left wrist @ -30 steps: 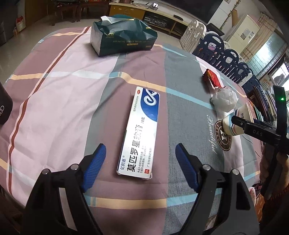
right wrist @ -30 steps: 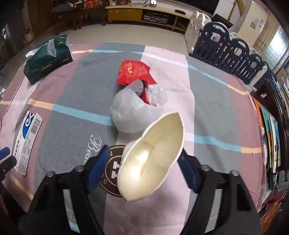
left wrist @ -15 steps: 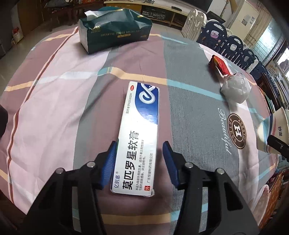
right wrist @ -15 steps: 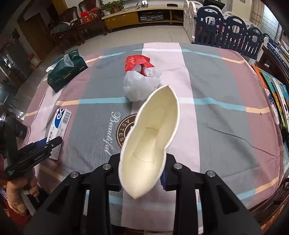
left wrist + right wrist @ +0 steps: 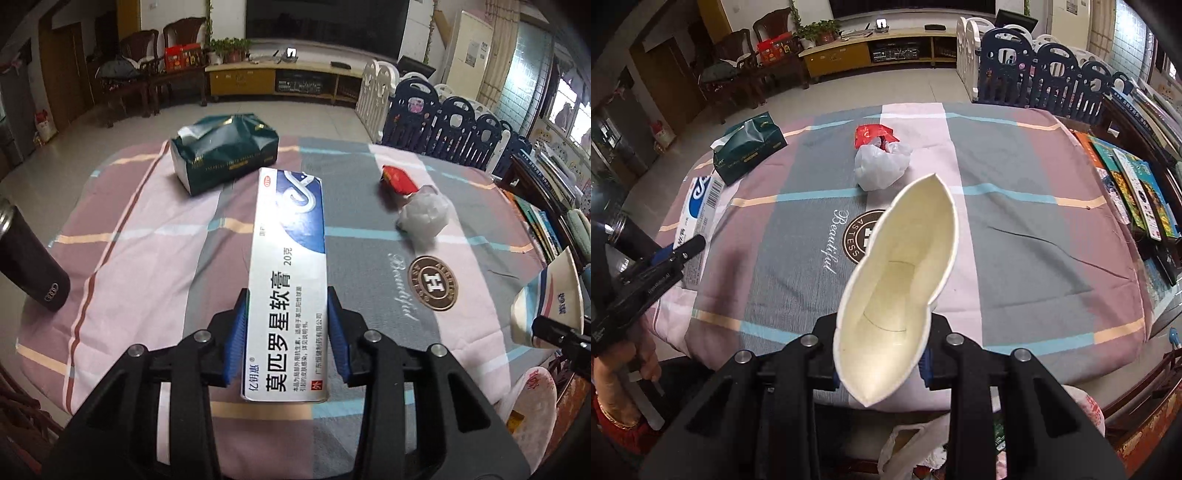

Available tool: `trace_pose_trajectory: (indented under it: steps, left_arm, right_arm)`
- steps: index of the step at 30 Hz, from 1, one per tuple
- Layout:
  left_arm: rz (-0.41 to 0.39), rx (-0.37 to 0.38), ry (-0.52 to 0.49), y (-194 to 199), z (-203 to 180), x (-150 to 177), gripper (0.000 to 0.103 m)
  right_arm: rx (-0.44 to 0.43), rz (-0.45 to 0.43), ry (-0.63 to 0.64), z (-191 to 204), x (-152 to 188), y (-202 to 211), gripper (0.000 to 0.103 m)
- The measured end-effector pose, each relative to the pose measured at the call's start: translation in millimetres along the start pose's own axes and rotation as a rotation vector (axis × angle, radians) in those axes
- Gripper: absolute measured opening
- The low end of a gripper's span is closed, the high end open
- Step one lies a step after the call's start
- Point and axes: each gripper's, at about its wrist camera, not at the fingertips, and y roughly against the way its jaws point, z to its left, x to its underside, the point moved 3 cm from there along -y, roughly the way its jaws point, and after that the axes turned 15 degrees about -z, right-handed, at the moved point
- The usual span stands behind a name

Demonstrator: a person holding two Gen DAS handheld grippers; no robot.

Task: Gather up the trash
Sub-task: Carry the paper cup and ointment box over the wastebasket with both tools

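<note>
A: What does the left gripper [image 5: 286,332] have?

B: The white and blue ointment box [image 5: 288,288]. Its jaws have just been closing, and now the blue pads [image 5: 236,332] press both long sides of the box near its lower end. The box is lifted clear of the counter [image 5: 147,236] and points toward twelve o'clock.

A: And the right gripper [image 5: 882,354]?

B: It is clamped on a cream paper cup [image 5: 901,280], squashed flat into a narrow boat shape. The jaws closed in on it a moment ago and are narrow now, with the open mouth of the cup facing the camera and its far tip at about one o'clock.

A: What remains on the counter?

B: In the left wrist view, a dark green tissue pack [image 5: 225,155] sits at eleven o'clock from the box, a red wrapper [image 5: 400,179] at two o'clock, and a crumpled white plastic bag [image 5: 424,218] touching the wrapper on its near side. A black flask [image 5: 26,262] stands at nine o'clock, at the cloth's edge.

A: Can each gripper see the other?

B: Yes. From the right wrist view, the left gripper shows at nine o'clock with the box in it and a hand [image 5: 646,360] on its grip. From the left, the squashed cup appears at three o'clock.
</note>
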Motion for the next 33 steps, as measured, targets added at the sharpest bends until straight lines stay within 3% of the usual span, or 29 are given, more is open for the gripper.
trace_pose_trajectory:
  steps: [11, 19, 24, 29, 33]
  left_arm:
    - [-0.122, 0.115, -0.084, 128, -83, -5, 0.040]
    - [-0.165, 0.224, -0.184, 190, -150, 6, 0.041]
    - [-0.105, 0.322, -0.203, 209, -183, 33, 0.041]
    - [-0.021, 0.362, -0.266, 205, -202, 73, 0.041]
    - [-0.003, 0.370, -0.278, 199, -205, 79, 0.041]
  right_arm:
    - [0.074, -0.112, -0.025, -44, 32, 121, 0.031]
    - [0.145, -0.144, -0.087, -85, 58, 171, 0.031]
    - [0.156, -0.149, -0.100, -95, 73, 184, 0.031]
    - [0.174, -0.097, -0.122, -111, 95, 179, 0.031]
    - [0.198, -0.073, -0.155, -124, 106, 179, 0.031]
